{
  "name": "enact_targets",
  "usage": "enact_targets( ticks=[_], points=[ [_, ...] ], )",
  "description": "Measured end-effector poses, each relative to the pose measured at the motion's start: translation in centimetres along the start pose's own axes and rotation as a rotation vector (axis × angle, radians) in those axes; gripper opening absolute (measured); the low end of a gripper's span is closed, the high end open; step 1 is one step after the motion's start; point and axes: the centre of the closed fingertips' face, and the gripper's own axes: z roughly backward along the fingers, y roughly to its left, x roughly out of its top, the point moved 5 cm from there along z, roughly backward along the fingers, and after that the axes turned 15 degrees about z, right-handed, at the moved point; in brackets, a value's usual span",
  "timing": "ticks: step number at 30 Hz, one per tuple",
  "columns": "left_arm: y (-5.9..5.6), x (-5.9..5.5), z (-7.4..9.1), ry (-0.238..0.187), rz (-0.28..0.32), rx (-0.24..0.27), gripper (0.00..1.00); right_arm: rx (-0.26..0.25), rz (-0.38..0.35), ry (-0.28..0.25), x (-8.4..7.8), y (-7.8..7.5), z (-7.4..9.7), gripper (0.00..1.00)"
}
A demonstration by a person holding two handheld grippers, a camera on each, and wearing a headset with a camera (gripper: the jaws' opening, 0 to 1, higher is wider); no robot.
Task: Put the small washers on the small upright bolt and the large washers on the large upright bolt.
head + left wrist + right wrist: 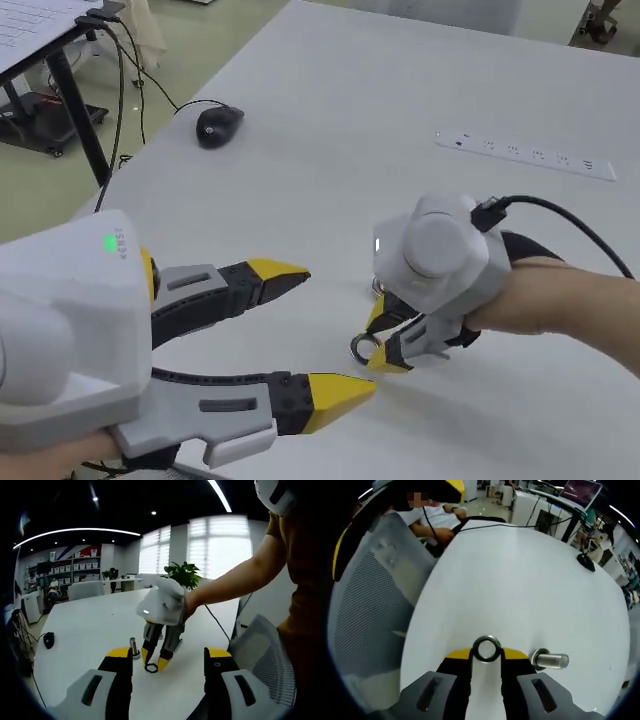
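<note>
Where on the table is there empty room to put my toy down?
The widest bare patch of the table lies between the mouse and the power strip. Another lies beyond the strip, toward the far edge. It is crowded near you, where the right tool holds a washer beside the upright bolt, facing the open left tool.

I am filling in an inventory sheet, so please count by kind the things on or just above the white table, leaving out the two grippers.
Washer: 1, held between the jaws of the right gripper
Upright bolt: 1
Computer mouse: 1
Power strip: 1
Total: 4
</note>
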Motion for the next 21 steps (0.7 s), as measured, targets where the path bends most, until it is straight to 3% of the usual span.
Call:
enact_targets(
  ticks=[12,16,21],
  points=[
    [-0.3,0.1,-0.9,0.011,-0.004,-0.028,0.57,-0.084,0.009,0.060,-1.5,-3.5,5.1,0.21],
    [-0.3,0.0,-1.1,0.016,-0.003,-0.034,0.57,-0.106,0.002,0.069,-1.5,-5.2,5.7,0.21],
    [-0.1,0.0,-1.3,0.014,0.003,-0.037,0.57,-0.101,0.006,0.083,-1.4,-6.4,5.2,0.21]
  ],
)
